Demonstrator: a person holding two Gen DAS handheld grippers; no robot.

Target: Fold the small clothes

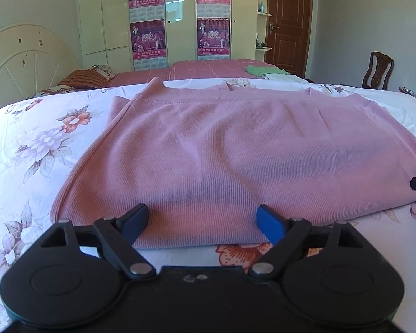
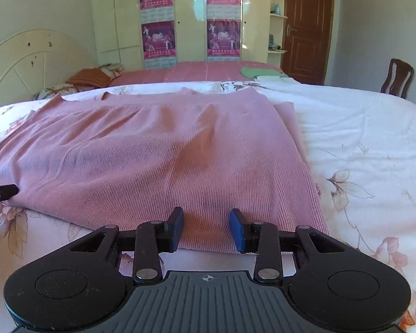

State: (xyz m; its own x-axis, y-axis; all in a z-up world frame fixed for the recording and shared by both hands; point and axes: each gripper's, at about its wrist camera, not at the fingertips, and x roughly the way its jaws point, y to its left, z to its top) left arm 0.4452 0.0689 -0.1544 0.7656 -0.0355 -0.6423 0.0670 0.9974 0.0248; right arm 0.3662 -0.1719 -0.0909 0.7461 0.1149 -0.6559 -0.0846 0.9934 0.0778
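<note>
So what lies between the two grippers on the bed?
Only the pink garment: its near hem runs from the left gripper to the right gripper. Both wrist views show nothing else there.

Floral bedsheet [image 1: 36, 144], white with purple and orange blooms, fills lower frame. Cream headboard [image 1: 22, 58] at left edge, paint chipped. Striped orange pillow [image 1: 83, 79] just beside headboard. Pink checked bedspread [image 1: 208, 69] across centre, behind floral sheet. Green cloth [image 1: 259, 70] on pink bedspread, right of centre, white cloth [image 1: 283, 77] touching it. Cream wardrobe [image 1: 111, 14] at top centre, four magenta calendar posters [image 1: 147, 41] on doors. Corner shelves [image 1: 264, 14] beside wardrobe. Brown door [image 1: 288, 19] upper right. Dark wooden chair [image 1: 377, 69] at right.
</note>
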